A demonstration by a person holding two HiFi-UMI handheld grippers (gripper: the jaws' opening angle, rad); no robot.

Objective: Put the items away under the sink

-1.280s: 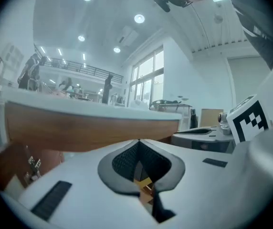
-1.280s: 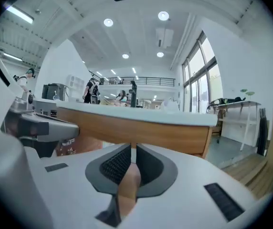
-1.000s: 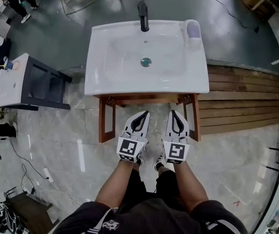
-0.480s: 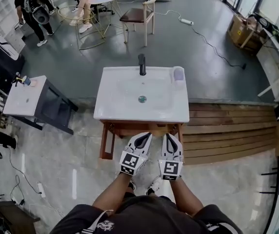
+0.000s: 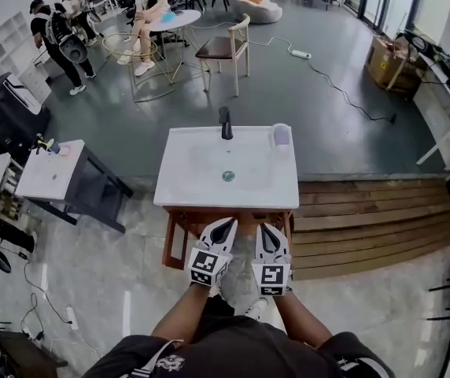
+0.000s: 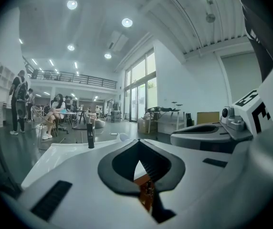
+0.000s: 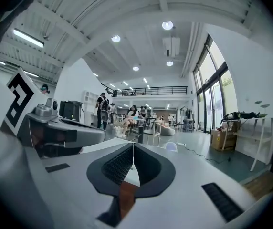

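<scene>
The person stands at the near edge of a white rectangular ceramic sink [image 5: 233,199] on a reddish-brown wooden frame [image 5: 169,241]. Both bare forearms [image 5: 184,315] reach forward, close together and roughly parallel. The white left gripper [image 5: 230,220] and the white right gripper [image 5: 261,227] are held side by side just short of that near edge, over the frame's front. Their marker cubes face up and their noses point across the basin, about level. In the left gripper view the dark-padded jaws meet at their tips, clenched with nothing between them. The right gripper view shows the same: jaws pressed together and empty. A black upright faucet [image 5: 225,122] rises at the middle of the sink's far edge. A pale lilac plastic cup [image 5: 281,135] stands upright on the sink's far right corner, well apart from both grippers. The head view does not show what lies under the sink, behind the frame. Brown wooden decking [image 5: 367,211] runs along the floor to the right.
</scene>
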